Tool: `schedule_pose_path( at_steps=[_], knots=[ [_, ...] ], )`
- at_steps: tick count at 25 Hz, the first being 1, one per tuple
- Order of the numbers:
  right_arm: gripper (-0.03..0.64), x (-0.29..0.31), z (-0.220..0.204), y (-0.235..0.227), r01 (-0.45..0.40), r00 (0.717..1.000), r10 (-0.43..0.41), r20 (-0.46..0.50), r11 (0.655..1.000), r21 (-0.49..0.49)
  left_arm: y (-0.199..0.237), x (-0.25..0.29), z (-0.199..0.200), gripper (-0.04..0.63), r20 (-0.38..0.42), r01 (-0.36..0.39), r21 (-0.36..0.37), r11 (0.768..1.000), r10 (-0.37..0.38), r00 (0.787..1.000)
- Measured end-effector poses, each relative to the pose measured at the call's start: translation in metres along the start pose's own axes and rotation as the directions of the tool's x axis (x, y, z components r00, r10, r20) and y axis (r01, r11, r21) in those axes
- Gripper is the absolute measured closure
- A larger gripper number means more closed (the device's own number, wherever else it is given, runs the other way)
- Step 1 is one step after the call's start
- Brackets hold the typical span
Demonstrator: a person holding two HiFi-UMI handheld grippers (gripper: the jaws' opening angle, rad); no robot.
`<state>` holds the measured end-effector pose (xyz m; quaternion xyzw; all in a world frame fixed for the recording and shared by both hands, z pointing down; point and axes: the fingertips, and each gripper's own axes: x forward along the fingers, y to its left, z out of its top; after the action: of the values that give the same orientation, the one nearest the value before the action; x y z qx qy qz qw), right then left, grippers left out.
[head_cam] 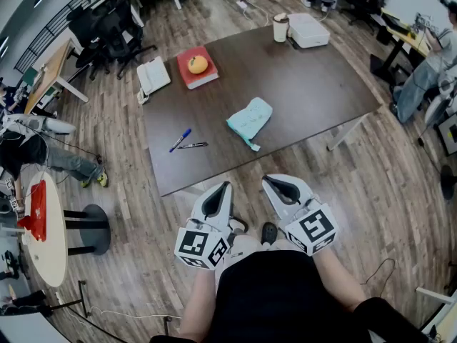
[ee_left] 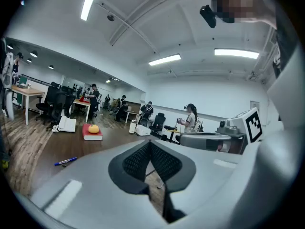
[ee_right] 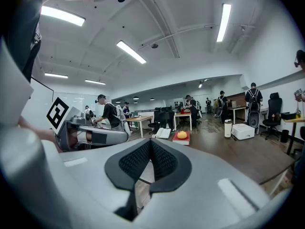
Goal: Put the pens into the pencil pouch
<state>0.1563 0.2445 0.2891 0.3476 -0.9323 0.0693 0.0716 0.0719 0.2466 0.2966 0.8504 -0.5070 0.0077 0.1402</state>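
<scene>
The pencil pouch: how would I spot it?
On the dark brown rectangular table, look toward the near edge. The pale teal fabric pouch lies flat there, right of the blue pen and black pen; nothing else on it is teal.

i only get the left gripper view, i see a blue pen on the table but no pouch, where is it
observer: The light blue pencil pouch lies on the table. In the head view it is right of the pens and apart from them.
operator: pens? i count one
observer: There are two: the blue pen and a black pen close beside it.
operator: is the other gripper carrying anything
observer: No. The right hand-held gripper is shut and empty, short of the table's near edge.
</scene>
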Motion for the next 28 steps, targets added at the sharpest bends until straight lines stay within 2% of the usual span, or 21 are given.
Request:
schedule_pose_path(
  at_steps=[17,28],
  knots=[
    [0.607,0.006,-0.005,0.008,-0.054,0.998,0.054,-0.013,0.999,0.005,0.004,0.001,-0.009,0.600,-0.018,-0.024,-0.016,1.000,0.024,1.000],
    [0.606,0.023,-0.013,0.006,-0.032,0.998,0.032,-0.061,0.999,0.004,0.019,0.001,-0.009,0.600,-0.034,-0.023,0.009,1.000,0.024,0.999]
  ],
)
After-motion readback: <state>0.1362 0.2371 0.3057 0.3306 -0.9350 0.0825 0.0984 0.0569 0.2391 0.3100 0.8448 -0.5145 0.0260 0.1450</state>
